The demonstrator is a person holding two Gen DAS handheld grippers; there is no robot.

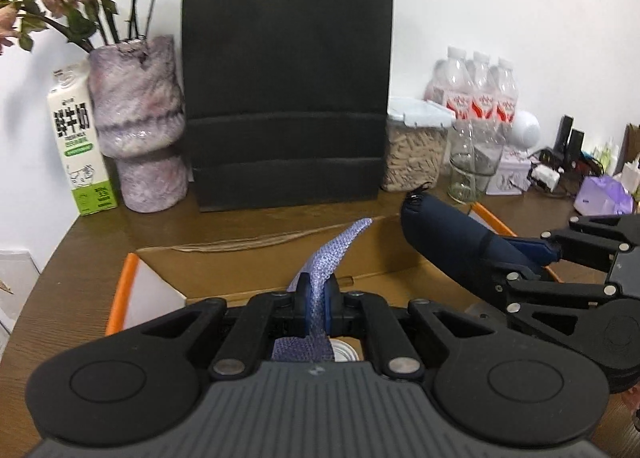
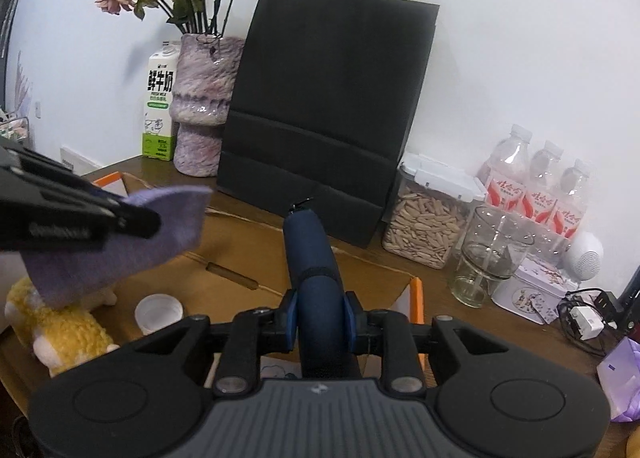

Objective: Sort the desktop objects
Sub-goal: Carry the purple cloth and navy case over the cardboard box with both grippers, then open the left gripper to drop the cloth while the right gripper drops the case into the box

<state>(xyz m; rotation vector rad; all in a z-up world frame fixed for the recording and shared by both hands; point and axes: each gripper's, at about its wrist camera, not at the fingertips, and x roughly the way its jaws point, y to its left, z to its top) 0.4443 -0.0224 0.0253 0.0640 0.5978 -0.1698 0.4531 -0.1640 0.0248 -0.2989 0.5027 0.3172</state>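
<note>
Grippers over cardboard box (image 2: 224,282): left gripper (image 1: 316,298) clamped on purple cloth (image 1: 340,246); right gripper (image 2: 320,318) clamped on navy folded umbrella (image 2: 310,250)

Right tool (image 2: 320,320) grips navy umbrella (image 2: 310,254), perhaps.

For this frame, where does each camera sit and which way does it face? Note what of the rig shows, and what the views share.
Left wrist: on the left claw, facing the black paper bag over the cardboard box; pinches a purple cloth; right claw visible.
Right wrist: on the right claw, angled at the bag; grips a navy folded umbrella; left claw visible.
Shared: bag, box, milk carton, vase, cloth, umbrella.
</note>
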